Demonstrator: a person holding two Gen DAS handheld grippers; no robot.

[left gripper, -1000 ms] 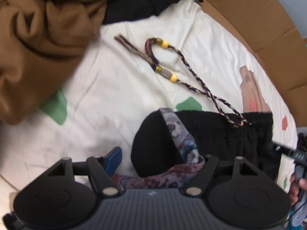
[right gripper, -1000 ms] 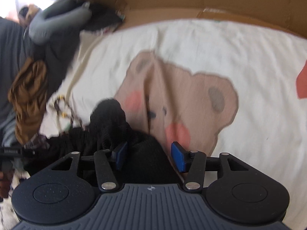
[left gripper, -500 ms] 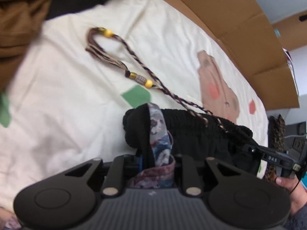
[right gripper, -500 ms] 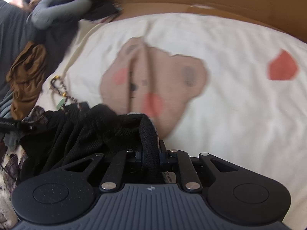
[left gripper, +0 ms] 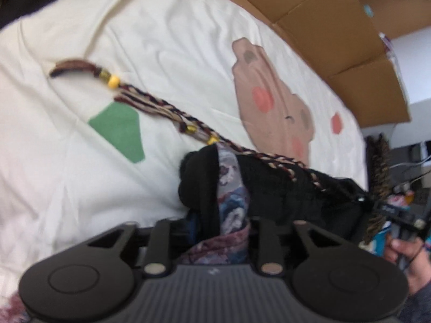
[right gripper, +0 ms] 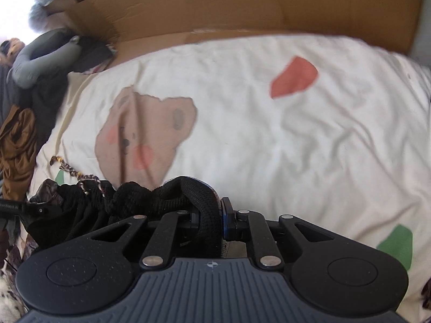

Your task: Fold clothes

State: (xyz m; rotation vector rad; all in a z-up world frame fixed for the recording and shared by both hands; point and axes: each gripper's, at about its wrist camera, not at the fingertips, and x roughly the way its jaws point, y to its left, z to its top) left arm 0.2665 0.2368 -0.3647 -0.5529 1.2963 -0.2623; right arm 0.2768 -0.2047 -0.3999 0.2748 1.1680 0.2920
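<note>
- While both tools grip the same garment, the left tool point(left gripper: 215, 223) is clamped narrow on one end of the black elastic waistband point(left gripper: 272, 185), where a strip of patterned fabric point(left gripper: 229, 188) in grey, blue and maroon folds over the black and runs down between the fingers.
- Just past that tool the waistband stretches away to the right, bunched and gathered, toward the right tool, whose edge shows at the right side of the left wrist view with a person's hand point(left gripper: 404, 253) on it.
- Seen from the right wrist, the right tool point(right gripper: 212, 220) is closed tight on the other end of the waistband; a ribbed black loop point(right gripper: 199, 202) stands up between its fingers, a blue pad point(right gripper: 225, 220) pressing on it.
- Left of that tool the rest of the black garment point(right gripper: 80, 210) hangs in gathers.
- A braided drawstring point(left gripper: 172, 113) with yellow beads point(left gripper: 113, 81) runs from the waistband out across the bed sheet point(right gripper: 269, 140), its tassel end lying beyond a green patch point(left gripper: 118, 129).
- Farther on, the cream sheet shows a printed bear face point(right gripper: 148, 140) and a red patch point(right gripper: 293, 80).
- Along the far edge of the bed stands brown cardboard point(right gripper: 242, 5).
- Near the far left corner lie a brown garment point(right gripper: 16, 145) and a grey neck pillow point(right gripper: 40, 56).
</note>
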